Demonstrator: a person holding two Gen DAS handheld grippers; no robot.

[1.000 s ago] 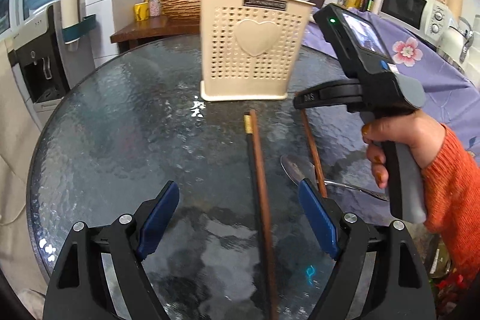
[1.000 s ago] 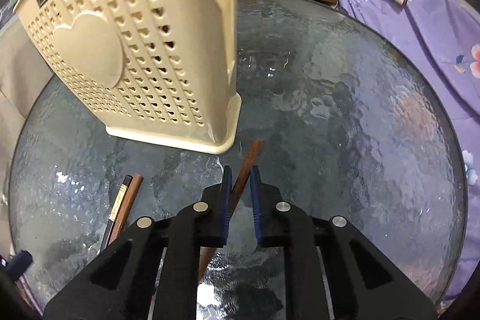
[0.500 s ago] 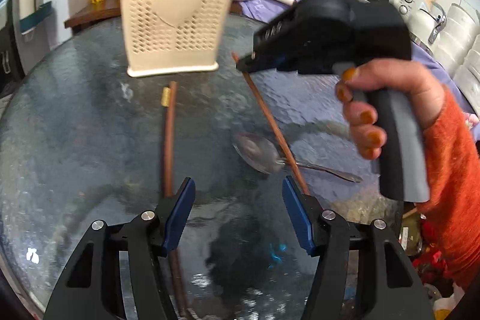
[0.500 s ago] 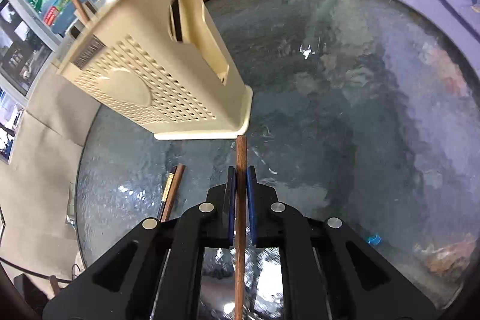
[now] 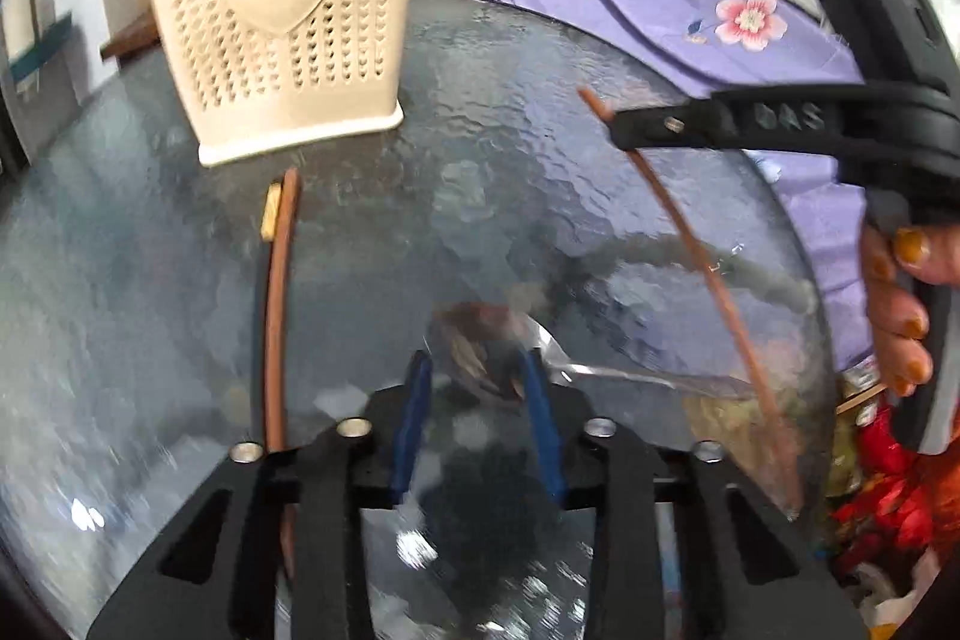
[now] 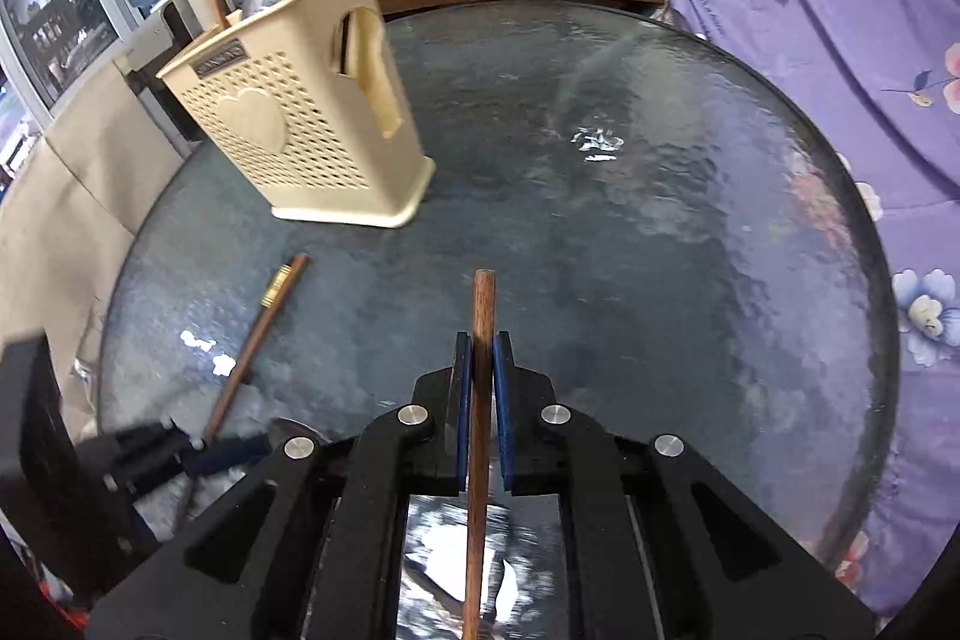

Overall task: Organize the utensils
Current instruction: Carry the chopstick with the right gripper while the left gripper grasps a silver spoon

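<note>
Slipping is the main risk: the right claw (image 6: 478,370) is clamped on a single wooden chopstick (image 6: 483,304) near one end, so the long free end could swing or snag the cream utensil holder (image 6: 300,130) rim. The left claw (image 5: 477,388) has just been closing around the bowl of the metal spoon (image 5: 480,346) on the glass worktop (image 6: 660,220) — whether its pads press yet, I cannot tell; smooth steel may skid. The holder already carries several upright chopsticks. A chopstick pair (image 5: 276,292) lies near its base.
</note>
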